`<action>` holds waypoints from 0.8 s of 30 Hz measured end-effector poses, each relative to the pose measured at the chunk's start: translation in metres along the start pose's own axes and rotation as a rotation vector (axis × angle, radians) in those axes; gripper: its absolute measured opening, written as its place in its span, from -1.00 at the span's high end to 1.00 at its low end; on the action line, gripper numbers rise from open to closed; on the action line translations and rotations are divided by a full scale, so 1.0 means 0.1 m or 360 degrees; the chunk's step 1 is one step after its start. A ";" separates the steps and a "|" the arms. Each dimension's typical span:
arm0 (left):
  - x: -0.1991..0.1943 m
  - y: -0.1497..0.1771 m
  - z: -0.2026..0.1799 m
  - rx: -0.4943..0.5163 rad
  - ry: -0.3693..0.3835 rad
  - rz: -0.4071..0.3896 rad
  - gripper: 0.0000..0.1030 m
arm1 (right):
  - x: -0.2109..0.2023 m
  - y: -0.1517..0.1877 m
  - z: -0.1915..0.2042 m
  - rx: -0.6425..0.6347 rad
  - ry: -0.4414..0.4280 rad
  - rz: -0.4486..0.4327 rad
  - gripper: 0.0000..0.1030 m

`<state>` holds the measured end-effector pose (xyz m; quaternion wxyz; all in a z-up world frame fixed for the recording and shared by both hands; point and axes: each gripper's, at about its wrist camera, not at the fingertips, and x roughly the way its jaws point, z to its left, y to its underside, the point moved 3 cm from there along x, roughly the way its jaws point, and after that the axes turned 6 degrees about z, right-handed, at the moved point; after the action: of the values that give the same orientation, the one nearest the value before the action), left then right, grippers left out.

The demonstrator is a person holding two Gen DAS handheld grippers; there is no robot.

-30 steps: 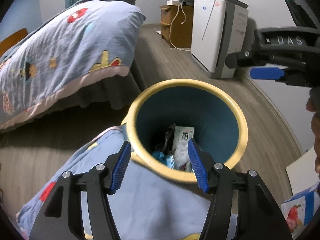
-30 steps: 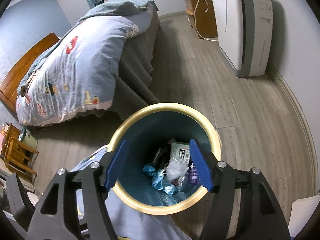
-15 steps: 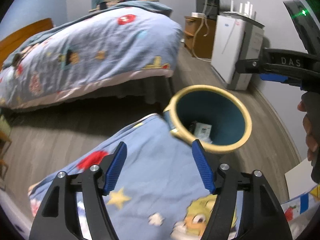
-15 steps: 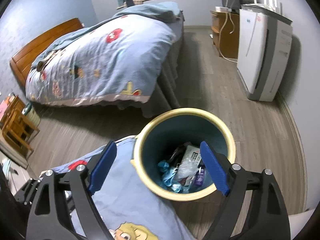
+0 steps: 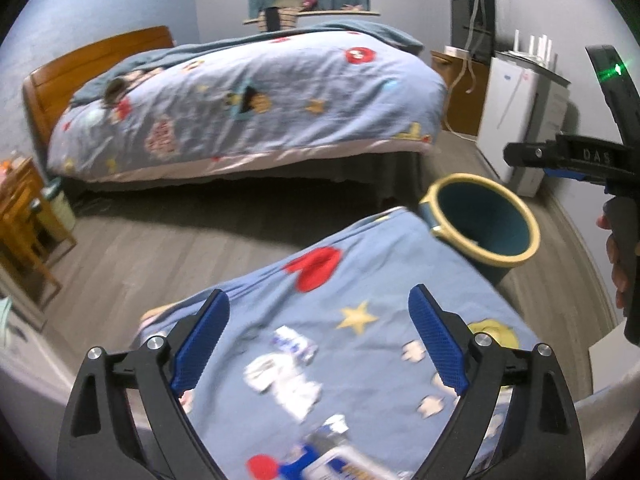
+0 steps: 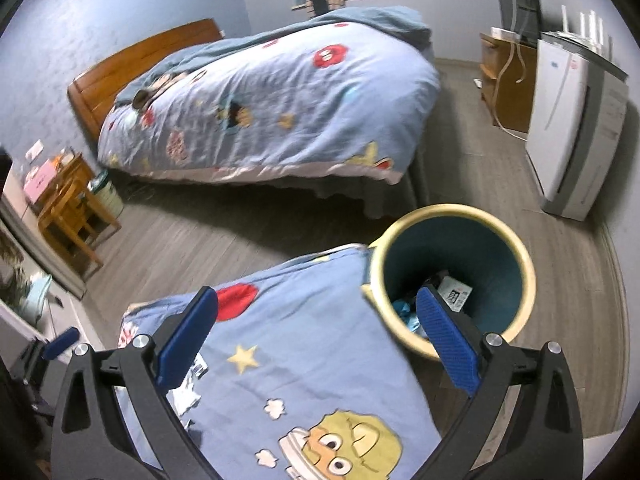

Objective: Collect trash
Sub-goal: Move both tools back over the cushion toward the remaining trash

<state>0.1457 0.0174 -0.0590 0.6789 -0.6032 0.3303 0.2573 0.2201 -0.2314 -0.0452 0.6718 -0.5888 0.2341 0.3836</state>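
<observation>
A teal trash bin with a yellow rim (image 6: pixel 454 216) stands on the floor beside a blue patterned blanket (image 6: pixel 304 360); it also shows in the left wrist view (image 5: pixel 486 256). Wrappers and a small box (image 6: pixel 454 292) lie inside it. My left gripper (image 5: pixel 318 344) is open and empty above the blanket, over crumpled white wrappers (image 5: pixel 284 376) and a blue-white packet (image 5: pixel 336 460). My right gripper (image 6: pixel 316 340) is open and empty, its right finger over the bin's near rim. A crumpled wrapper (image 6: pixel 188 388) lies by its left finger.
A bed with a blue quilt (image 5: pixel 248 108) fills the back. A white appliance (image 6: pixel 572 132) and a wooden cabinet (image 6: pixel 504 84) stand along the right wall. A wooden chair (image 6: pixel 72 212) is at the left. Grey wood floor (image 5: pixel 168 248) lies between bed and blanket.
Both grippers have pulled back and left from over the bin, so the blanket and its wrappers now lie under them. Both stay open.
</observation>
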 end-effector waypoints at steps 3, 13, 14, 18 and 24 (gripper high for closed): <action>-0.07 0.13 0.23 -0.0087 -0.0018 0.0007 -0.76 | 0.05 0.07 0.17 -0.0043 0.0005 0.0021 -0.90; -0.17 0.48 1.00 -0.0352 -0.0115 0.0022 -0.76 | 0.55 0.45 0.81 -0.0223 -0.0119 0.0246 -0.89; -0.16 0.52 1.06 -0.0368 -0.0120 0.0025 -0.76 | 0.64 0.51 0.88 -0.0219 -0.0173 0.0299 -0.89; -0.04 0.70 1.22 -0.0320 -0.0211 0.0124 -0.76 | 0.87 0.68 1.09 -0.0250 -0.0215 0.0412 -0.89; 0.05 0.74 1.33 -0.0378 -0.0187 0.0164 -0.76 | 1.19 0.76 1.24 -0.0187 -0.0256 0.0506 -0.89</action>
<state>0.1125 0.1589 -0.1035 0.6066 -0.6455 0.2878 0.3641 0.2138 -0.0812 -0.1585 0.5838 -0.5501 0.2468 0.5438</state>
